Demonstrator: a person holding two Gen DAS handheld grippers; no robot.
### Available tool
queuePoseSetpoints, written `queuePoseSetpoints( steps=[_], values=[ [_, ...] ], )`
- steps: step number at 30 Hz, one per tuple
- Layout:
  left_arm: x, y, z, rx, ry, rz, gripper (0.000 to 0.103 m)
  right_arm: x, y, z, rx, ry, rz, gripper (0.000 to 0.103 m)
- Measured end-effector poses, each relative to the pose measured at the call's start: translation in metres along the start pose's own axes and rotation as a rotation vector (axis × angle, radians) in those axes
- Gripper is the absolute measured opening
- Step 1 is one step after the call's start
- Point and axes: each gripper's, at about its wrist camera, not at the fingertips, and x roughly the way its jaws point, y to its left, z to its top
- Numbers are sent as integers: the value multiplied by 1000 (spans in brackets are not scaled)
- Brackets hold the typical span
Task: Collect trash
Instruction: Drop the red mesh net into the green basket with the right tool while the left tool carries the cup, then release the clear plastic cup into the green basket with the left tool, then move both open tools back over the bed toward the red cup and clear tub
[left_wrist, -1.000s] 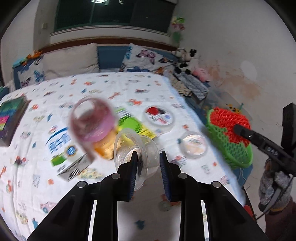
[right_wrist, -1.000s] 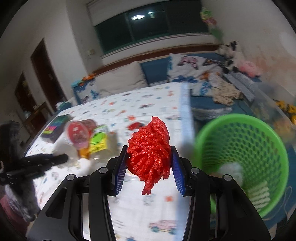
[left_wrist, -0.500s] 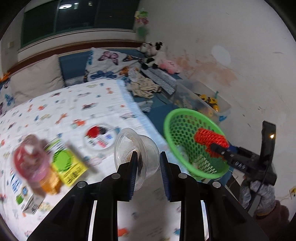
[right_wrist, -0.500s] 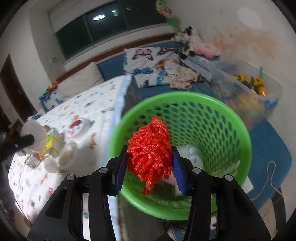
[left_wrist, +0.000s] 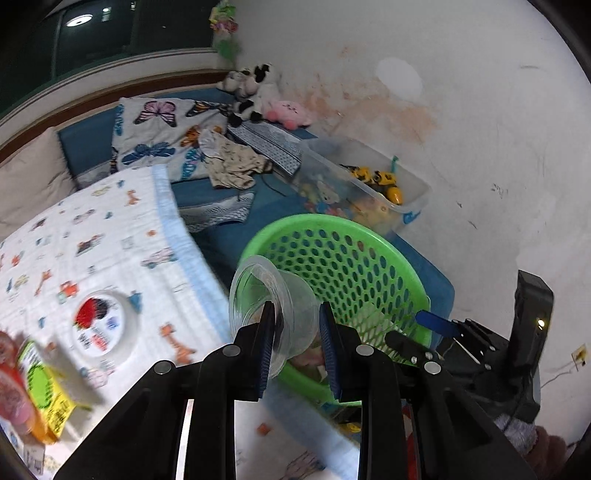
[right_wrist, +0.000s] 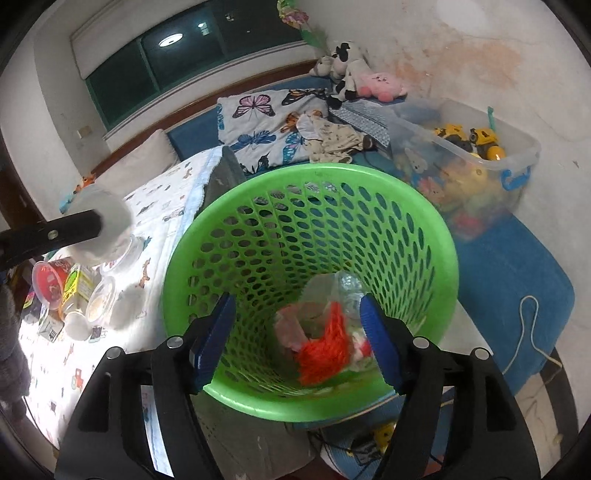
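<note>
In the left wrist view, our left claw (left_wrist: 295, 332) is clamped on a clear plastic cup (left_wrist: 273, 302). The cup lies on its side, long axis along the fingers, mouth pointing to the upper left of the frame. The green perforated plastic basket (left_wrist: 369, 258) sits just right of it and lower. Our right claw (right_wrist: 295, 332) hangs wide open and empty over the basket, above the red mesh wad (right_wrist: 325, 350) inside.

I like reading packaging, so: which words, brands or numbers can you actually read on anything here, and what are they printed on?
None can be read.
Round lid: red and blue print, too blurred.
Yellow-green carton: dark print along its edge, smeared by motion.
Small box: barcode-like marks only, too small.
</note>
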Motion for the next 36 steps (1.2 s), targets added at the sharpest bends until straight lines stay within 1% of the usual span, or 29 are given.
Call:
queuePoseSetpoints(
  steps=[6,9,14,16,17,18,19,22,25,31,36],
  values=[
    [32,-12,5,10,48,-20,24,-13,-5,-5,19,-22,-8,72],
    [43,-16,5,14,70,-37,24,-18,-8,-7,29,-29,-10,74],
    [60,-18,5,16,100,-34,25,-21,-10,-12,52,-29,-2,74],
    [64,-18,3,15,108,-43,30,-22,-10,-15,57,-27,-1,74],
    [65,-19,3,16,110,-41,37,-22,-10,-15,61,-25,0,74],
    [65,-19,1,16,107,-34,43,-23,-10,-16,63,-24,1,74],
    [63,-18,1,17,98,-30,48,-23,-9,-17,64,-24,3,74],
    [56,-16,-1,15,86,-23,48,-24,-6,-17,64,-19,12,74],
    [40,-8,-6,5,61,-7,48,-25,1,-19,49,-18,28,74],
    [5,15,-20,-21,22,71,48,-25,23,-18,9,-17,58,74],
    [-24,46,-37,-73,1,157,48,-22,51,-16,-46,-8,93,74]
  ],
)
